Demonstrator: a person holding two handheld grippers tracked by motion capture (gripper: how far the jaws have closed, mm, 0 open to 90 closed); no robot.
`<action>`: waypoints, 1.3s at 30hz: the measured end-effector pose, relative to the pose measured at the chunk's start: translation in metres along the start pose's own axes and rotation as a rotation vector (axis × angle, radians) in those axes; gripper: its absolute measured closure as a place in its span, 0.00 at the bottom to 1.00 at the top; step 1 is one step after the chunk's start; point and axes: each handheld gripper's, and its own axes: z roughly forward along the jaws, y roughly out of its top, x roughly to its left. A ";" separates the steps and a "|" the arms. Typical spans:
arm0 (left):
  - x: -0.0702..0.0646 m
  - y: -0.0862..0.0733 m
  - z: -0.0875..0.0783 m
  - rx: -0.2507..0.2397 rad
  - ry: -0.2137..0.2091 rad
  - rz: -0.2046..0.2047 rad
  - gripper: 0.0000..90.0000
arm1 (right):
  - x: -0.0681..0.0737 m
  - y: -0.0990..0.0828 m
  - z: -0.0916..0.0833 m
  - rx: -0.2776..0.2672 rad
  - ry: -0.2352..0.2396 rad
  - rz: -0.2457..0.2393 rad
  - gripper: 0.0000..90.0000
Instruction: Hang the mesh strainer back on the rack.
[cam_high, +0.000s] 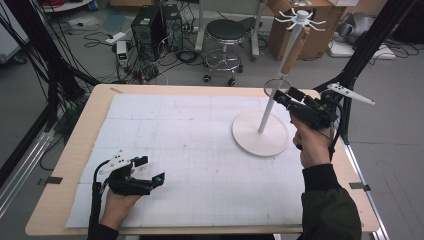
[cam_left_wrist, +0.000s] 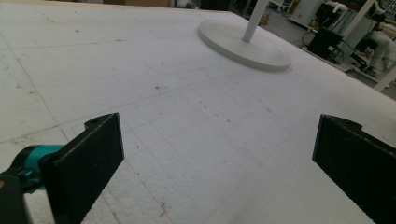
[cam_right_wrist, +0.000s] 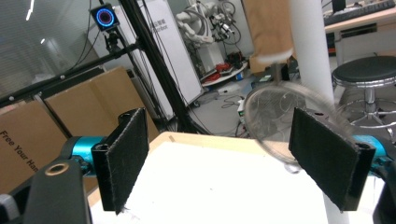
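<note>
A white stand rises on a thin pole from a round base at the table's back right. From a hook at its top hangs a strainer, with its wooden handle above and its wire mesh ring below. My right gripper is held up just right of the ring, open. In the right gripper view the mesh hangs just beyond the gripper, partly behind the right-hand jaw, and no pad presses on it. My left gripper rests low at the front left, open and holding nothing.
A white gridded mat covers most of the wooden table. Behind the table stand a black stool, computer towers and a cardboard box. Black frame posts stand at the table's right.
</note>
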 end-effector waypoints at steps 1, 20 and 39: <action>0.000 0.000 0.000 0.000 0.001 0.000 0.03 | 0.000 -0.003 0.000 0.007 0.001 -0.001 0.22; -0.002 0.000 0.002 0.003 0.000 0.001 0.03 | 0.002 -0.046 -0.003 0.070 0.030 0.016 0.22; -0.002 0.000 0.002 0.003 -0.003 0.002 0.03 | 0.003 -0.085 0.001 0.172 0.029 -0.035 0.20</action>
